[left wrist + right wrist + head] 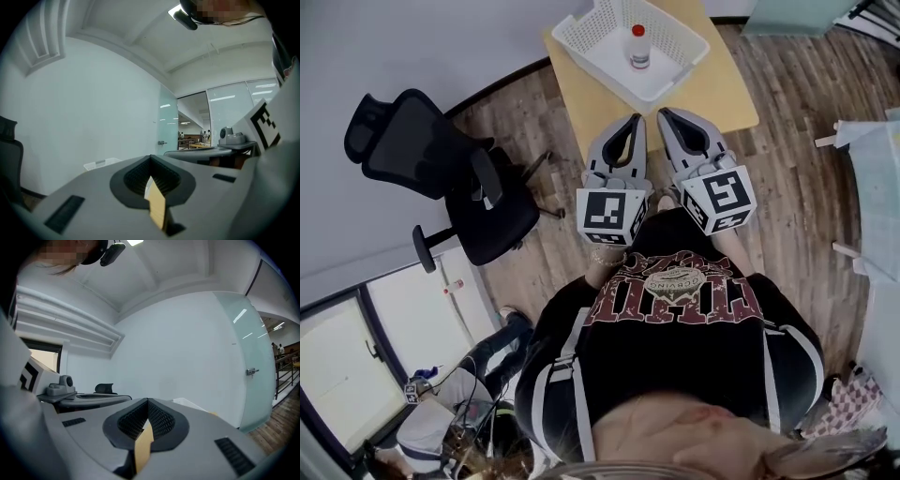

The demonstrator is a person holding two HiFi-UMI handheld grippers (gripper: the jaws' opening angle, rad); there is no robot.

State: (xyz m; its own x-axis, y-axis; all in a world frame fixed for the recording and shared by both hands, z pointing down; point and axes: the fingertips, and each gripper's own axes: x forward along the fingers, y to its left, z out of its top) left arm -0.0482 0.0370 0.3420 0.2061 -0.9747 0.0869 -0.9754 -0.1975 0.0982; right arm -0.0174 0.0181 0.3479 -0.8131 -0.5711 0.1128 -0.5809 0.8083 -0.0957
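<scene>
Closed left tongs (pixel 635 120) and right tongs (pixel 664 113) hang over the table (pixel 724 90) edge.

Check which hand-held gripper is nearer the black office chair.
Left. The left hand-held gripper is beside the black office chair, apart from it; the right hand-held gripper is beyond the left one.

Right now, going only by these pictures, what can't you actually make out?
- Bottle label: too small to read in the head view.
- Same bottle in both gripper views: unseen, since the shut jaws of the left gripper and the right gripper fill the foreground.
- White basket: far corner cut off by the head view's top edge.
- Distant people, left gripper view: too small.
</scene>
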